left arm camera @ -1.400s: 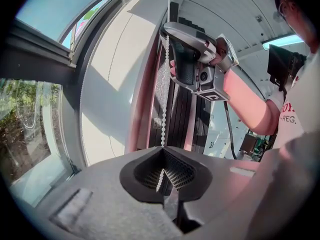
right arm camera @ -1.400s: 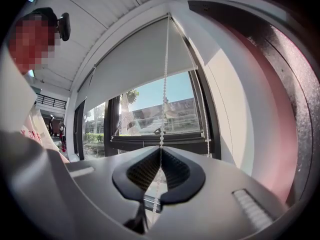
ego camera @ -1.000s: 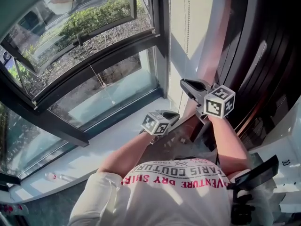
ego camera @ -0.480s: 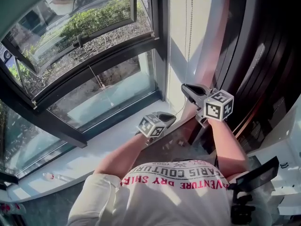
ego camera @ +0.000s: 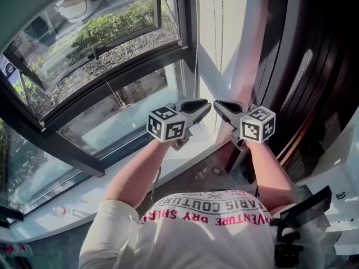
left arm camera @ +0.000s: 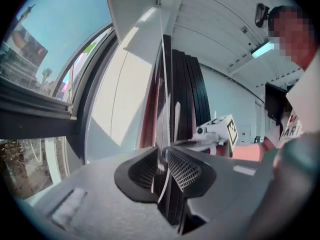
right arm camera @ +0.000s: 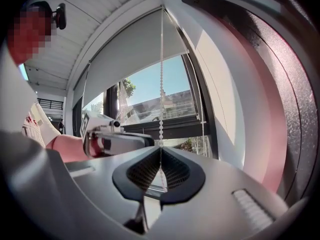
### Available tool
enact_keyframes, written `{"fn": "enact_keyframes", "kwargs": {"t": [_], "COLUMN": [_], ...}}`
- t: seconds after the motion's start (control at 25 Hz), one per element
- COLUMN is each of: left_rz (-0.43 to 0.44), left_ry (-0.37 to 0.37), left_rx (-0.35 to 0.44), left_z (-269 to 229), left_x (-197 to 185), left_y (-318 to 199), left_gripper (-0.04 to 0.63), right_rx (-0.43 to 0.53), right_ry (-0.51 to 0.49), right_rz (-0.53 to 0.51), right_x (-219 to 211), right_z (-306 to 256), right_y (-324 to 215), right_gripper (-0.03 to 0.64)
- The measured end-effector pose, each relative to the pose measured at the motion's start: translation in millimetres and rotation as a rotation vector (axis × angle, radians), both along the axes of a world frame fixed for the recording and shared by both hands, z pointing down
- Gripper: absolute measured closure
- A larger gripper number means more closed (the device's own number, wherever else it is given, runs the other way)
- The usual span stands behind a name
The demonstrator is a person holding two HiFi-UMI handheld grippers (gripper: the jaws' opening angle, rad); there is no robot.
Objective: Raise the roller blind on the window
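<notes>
Window bay, lit by sun: the window (ego camera: pixel 123 105) fills the left of the head view, with a white sill (ego camera: pixel 112 172) below it, a white reveal (ego camera: pixel 233 38) at its right edge and dark panelling (ego camera: pixel 303 66) beyond that.

**Task item.** The roller blind (right arm camera: pixel 135 59) covers only the upper part of the glass; its lower edge sits high, with open sky and buildings showing beneath. It reads as partly raised. Its bead chain (right arm camera: pixel 161 84) hangs down along the reveal.

**Right tool** (right arm camera: pixel 161 154). Jaws are closed on the bead chain, which runs straight up from the pads, taut. This hold probably serves as an anchor, so the blind cannot run back down.

**Left tool** (left arm camera: pixel 164 159). Jaws have just been opening and stand narrowly apart. A thin strand passes through the gap, but the pads do not press on it. It is level with the right tool, tips near each other, likely placed to take a fresh hold.

**Clearances.**
- The chain hangs in a narrow strip between window frame and panelling, so sideways room is limited.
- Above both tools the chain is unobstructed.
- The sill lies well below.
</notes>
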State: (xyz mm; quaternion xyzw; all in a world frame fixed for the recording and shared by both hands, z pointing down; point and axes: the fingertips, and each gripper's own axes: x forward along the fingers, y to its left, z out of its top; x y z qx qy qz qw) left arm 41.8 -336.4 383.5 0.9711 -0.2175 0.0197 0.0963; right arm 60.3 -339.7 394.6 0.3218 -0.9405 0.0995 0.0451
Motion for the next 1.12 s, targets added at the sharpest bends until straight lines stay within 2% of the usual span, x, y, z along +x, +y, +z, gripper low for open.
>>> {"fn": "enact_keyframes", "kwargs": {"t": [0.24, 0.56, 0.76, 0.88, 1.12], "left_rz": [0.023, 0.032, 0.040, 0.037, 0.057], "left_ry": [0.077, 0.100, 0.118, 0.119, 0.092], "left_rx": [0.079, 0.163, 0.130, 0.115, 0.110], "left_z": [-82, -153, -163, -162, -160], "left_x": [12, 27, 26, 27, 31], "left_y": [-17, -31, -36, -37, -36], "left_gripper": [0.515, 0.515, 0.520, 0.563, 0.584], "right_rx": [-0.007, -0.012, -0.012, -0.011, -0.015], "right_ry": [0.005, 0.013, 0.016, 0.026, 0.037], "right_rz": [-0.016, -0.035, -0.028, -0.022, -0.008], "right_x": [-5, -13, -14, -13, -11], "right_z": [3, 1, 3, 4, 6], "right_y": [3, 8, 9, 7, 4], "right_gripper": [0.611, 0.611, 0.611, 0.611, 0.611]}}
